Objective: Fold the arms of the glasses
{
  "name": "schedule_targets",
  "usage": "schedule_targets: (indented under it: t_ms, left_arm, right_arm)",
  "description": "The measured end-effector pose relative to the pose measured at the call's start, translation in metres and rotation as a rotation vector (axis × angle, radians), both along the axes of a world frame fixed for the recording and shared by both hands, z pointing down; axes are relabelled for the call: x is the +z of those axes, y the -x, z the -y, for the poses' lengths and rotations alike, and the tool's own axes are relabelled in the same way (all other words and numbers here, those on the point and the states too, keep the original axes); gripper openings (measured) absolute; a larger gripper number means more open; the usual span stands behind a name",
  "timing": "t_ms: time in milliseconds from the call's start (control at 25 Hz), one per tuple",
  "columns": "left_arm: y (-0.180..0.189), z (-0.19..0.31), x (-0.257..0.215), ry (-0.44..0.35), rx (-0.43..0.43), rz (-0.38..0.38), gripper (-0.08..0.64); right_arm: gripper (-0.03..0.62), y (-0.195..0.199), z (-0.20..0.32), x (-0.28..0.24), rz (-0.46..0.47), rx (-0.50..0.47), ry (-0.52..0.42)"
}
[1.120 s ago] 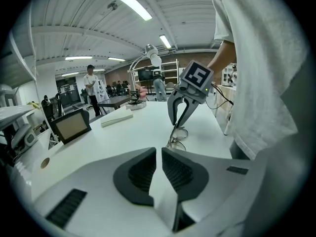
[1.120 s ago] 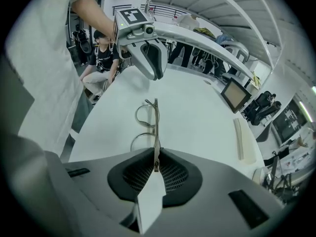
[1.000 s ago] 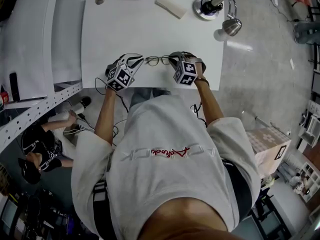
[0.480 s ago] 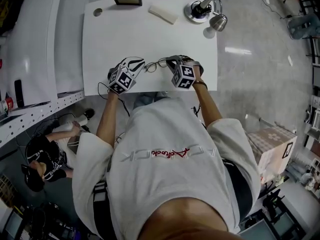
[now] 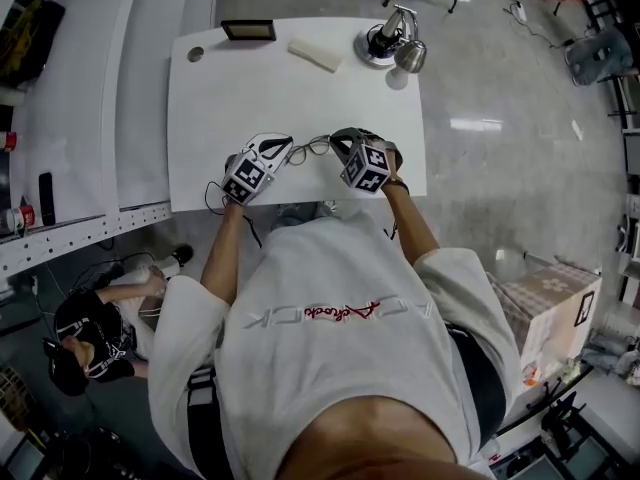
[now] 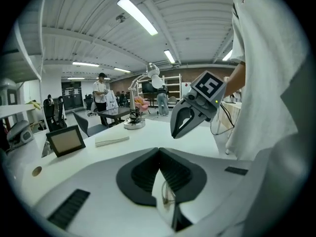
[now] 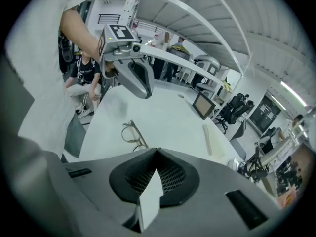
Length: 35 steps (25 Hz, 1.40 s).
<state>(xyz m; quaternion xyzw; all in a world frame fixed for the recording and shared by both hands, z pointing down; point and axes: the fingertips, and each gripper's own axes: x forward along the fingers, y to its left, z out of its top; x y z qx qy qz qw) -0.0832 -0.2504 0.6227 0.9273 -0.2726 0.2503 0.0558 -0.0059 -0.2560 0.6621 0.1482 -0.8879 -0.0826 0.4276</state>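
light: bright, overhead strips [image 6: 137, 15] | glare: floor [image 5: 476, 125] | edges: fisheye bending, dark corners | focus: sharp

Red script lettering [image 5: 338, 310] runs across the back of the person's white shirt [image 5: 340, 388], too small and twisted to read. Nothing else carries legible print.

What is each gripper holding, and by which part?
Right gripper: shut on the glasses at one end of the frame. Left gripper: jaws shut; a bit of the glasses shows between them, but whether gripped cannot be told.
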Motion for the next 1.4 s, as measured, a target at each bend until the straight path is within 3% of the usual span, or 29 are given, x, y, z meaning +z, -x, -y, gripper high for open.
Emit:
schedule_targets:
  t_ms: [120,320,440,600,680,1160,1400]
  left_arm:
    - [-0.004,0.007,-0.015,0.025,-0.072,-0.125,0.028]
    - [-0.004,0.019,-0.045,0.065,-0.213,-0.419,0.028]
    - [-0.005,0.022,-0.058,0.085,-0.271,-0.558,0.028]
    - [-0.011,0.016,-0.065,0.113,-0.313,-0.673,0.028]
    - [-0.012,0.010,-0.066,0.118,-0.336,-0.700,0.028]
    - [-0.021,-0.012,-0.080,0.089,-0.351,-0.718,0.028]
    - [-0.022,-0.044,-0.085,0.061,-0.330,-0.713,0.028]
  right_arm:
    - [0.035,-0.002,0.007,-0.018,0.164,0.109,0.056]
    - [0.035,-0.008,0.019,-0.055,0.524,0.298,0.197]
    - [0.035,-0.017,0.026,-0.076,0.781,0.374,0.285]
    - [0.035,-0.039,0.031,-0.111,1.181,0.456,0.422]
    - [0.035,-0.049,0.032,-0.119,1.285,0.478,0.451]
    - [0.034,-0.056,0.001,-0.114,1.043,0.385,0.246]
    - [0.032,-0.054,-0.035,-0.113,0.994,0.373,0.200]
